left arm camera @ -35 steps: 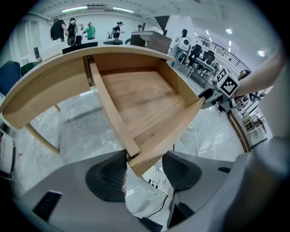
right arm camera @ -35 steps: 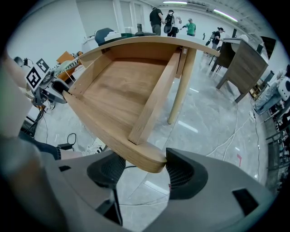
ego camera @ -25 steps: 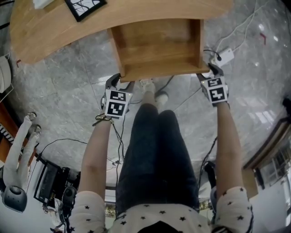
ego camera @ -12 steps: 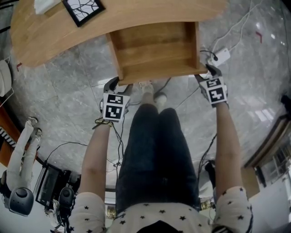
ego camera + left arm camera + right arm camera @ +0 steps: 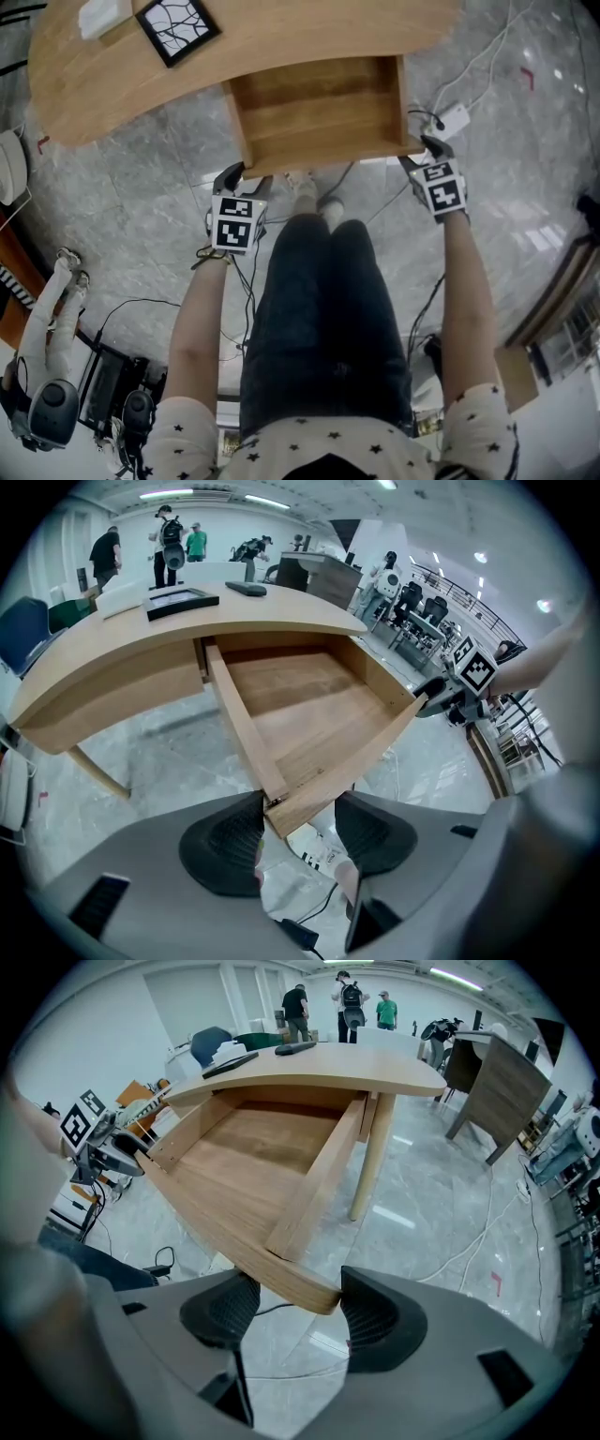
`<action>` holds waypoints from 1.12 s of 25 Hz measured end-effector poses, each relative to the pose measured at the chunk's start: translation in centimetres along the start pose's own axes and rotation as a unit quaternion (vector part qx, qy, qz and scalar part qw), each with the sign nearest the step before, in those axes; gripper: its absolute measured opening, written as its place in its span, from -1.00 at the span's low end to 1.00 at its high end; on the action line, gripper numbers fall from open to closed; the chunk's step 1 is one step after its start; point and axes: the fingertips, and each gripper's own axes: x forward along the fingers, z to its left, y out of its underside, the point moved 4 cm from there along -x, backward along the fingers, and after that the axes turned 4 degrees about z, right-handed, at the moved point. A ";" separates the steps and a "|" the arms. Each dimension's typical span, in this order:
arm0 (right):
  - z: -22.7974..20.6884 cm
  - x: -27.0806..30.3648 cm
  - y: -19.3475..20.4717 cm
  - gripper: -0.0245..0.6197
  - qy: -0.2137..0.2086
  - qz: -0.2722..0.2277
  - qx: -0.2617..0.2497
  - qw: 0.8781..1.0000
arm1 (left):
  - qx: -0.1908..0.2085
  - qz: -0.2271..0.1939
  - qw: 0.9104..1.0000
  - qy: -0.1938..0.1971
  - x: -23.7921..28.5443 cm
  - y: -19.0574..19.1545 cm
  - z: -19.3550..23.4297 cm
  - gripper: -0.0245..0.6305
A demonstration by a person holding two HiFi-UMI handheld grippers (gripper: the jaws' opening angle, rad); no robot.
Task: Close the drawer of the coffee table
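The coffee table (image 5: 234,42) has a light wooden top, and its drawer (image 5: 319,103) stands pulled out toward me, empty inside. My left gripper (image 5: 239,174) sits at the drawer's front left corner. In the left gripper view that corner (image 5: 286,808) lies between the open jaws of the left gripper (image 5: 298,827). My right gripper (image 5: 422,150) is at the front right corner. In the right gripper view the drawer's corner (image 5: 314,1296) pokes between the open jaws of the right gripper (image 5: 298,1312), close to the right pad (image 5: 370,1321).
A black picture frame (image 5: 175,26) and a white object (image 5: 105,14) lie on the tabletop. A white power strip (image 5: 452,119) and cables lie on the grey floor at right. My legs and shoes (image 5: 319,187) are below the drawer. A table leg (image 5: 373,1157) stands beside it.
The drawer has slid a little way in under the tabletop, and both grippers have moved forward with its front corners.
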 end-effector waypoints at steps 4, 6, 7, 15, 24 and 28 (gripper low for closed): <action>-0.2 -0.1 -0.7 -0.08 0.000 0.002 0.000 1.000 | 0.002 -0.001 1.000 -0.002 -0.2 -0.6 0.5 -0.17; -0.4 -0.1 -0.9 -0.08 0.001 0.005 -0.001 1.000 | 0.003 -0.001 1.000 -0.001 -0.2 -0.9 0.6 -0.17; -0.5 -0.1 -1.0 -0.08 0.001 0.005 -0.001 1.000 | 0.003 -0.001 1.000 -0.001 -0.2 -1.0 0.6 -0.17; -1.2 -0.1 -1.9 -0.08 0.002 0.011 -0.004 1.000 | 0.001 -0.005 1.000 0.001 -0.2 -1.9 0.9 -0.17; -1.8 -0.1 -3.2 -0.08 0.003 0.008 -0.005 1.000 | 0.000 -0.009 1.000 0.002 -0.1 -3.0 1.6 -0.17; -2.3 0.1 -3.9 -0.08 0.004 0.007 -0.005 1.000 | 0.000 -0.012 1.000 0.002 0.0 -3.7 2.1 -0.17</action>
